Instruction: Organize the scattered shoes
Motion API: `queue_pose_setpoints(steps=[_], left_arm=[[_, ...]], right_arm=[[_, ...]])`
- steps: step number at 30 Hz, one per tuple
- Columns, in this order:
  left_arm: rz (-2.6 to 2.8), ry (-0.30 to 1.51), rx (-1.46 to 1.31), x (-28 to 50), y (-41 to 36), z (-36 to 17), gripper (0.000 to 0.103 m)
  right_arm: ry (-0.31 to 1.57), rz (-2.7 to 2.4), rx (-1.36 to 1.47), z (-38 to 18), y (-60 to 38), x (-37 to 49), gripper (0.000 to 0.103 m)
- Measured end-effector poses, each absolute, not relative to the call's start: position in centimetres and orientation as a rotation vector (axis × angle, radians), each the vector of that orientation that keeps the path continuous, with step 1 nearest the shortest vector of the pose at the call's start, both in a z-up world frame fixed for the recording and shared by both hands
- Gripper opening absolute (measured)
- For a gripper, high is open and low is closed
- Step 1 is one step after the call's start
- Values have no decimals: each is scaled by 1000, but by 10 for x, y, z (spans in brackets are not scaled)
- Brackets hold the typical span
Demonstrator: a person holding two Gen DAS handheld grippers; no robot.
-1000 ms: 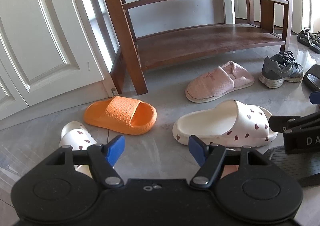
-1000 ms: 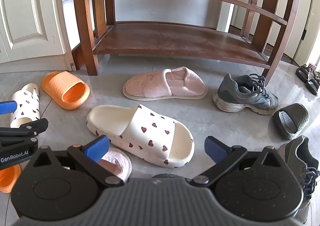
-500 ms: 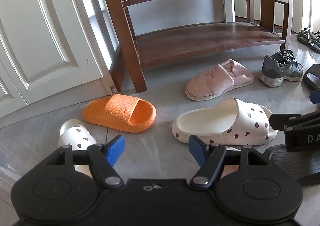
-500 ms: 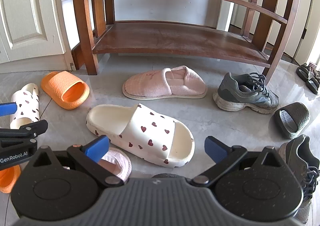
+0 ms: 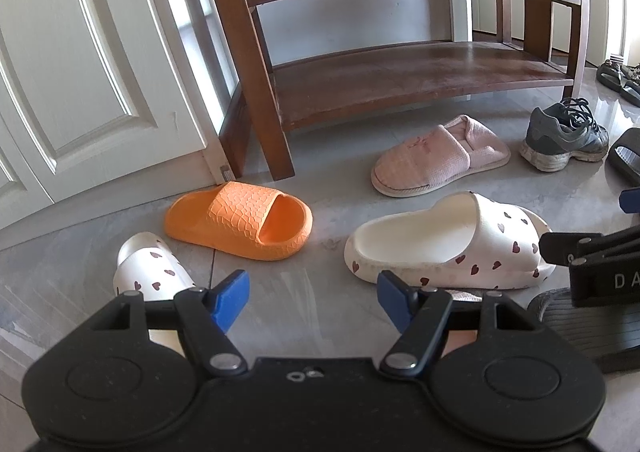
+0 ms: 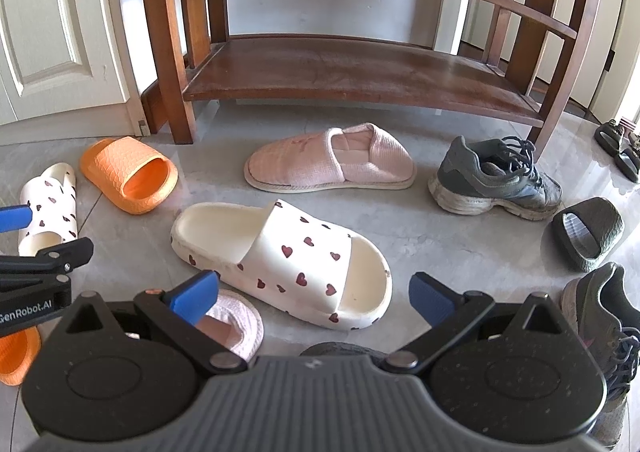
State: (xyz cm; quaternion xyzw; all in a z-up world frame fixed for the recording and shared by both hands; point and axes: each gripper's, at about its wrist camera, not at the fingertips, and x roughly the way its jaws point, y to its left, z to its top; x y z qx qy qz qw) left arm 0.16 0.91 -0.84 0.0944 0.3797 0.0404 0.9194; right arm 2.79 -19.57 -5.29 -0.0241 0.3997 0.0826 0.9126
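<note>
Shoes lie scattered on the grey floor before a wooden shoe rack (image 6: 352,72). A white heart-print slide (image 6: 288,256) lies just ahead of my right gripper (image 6: 314,296), which is open and empty. Its mate (image 5: 148,276) sits left of my left gripper (image 5: 312,298), also open and holding nothing. An orange slide (image 5: 240,220) lies ahead of the left gripper. A pink slipper (image 6: 332,162) and a grey sneaker (image 6: 496,178) rest nearer the rack. Under the right gripper's left finger peeks a second pink slipper (image 6: 236,322).
A dark slide (image 6: 588,232), another grey sneaker (image 6: 600,316) and a second orange slide (image 6: 16,356) lie at the edges of the right wrist view. Dark sandals (image 6: 618,148) sit far right. A white door (image 5: 88,64) stands left of the rack, whose low shelf is bare.
</note>
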Motion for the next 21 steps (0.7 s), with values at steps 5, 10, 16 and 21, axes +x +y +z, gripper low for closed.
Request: queue_pose_setpoints(steps=[5,10,16,21], left_arm=[[87,778,194,0,9,-7,70],[90,774,192,-1,11,-6,70],[97,771,190,-2,14,-4,70],[105,767,185,-4,19,-2,70]], right_arm=[[824,171,-50,-53,-195,28,103],[817,172,-52,-50,-195,27,103],[820,180,-54,-53,-198,34,103],[816,186,-55,-51,-195,30,103]])
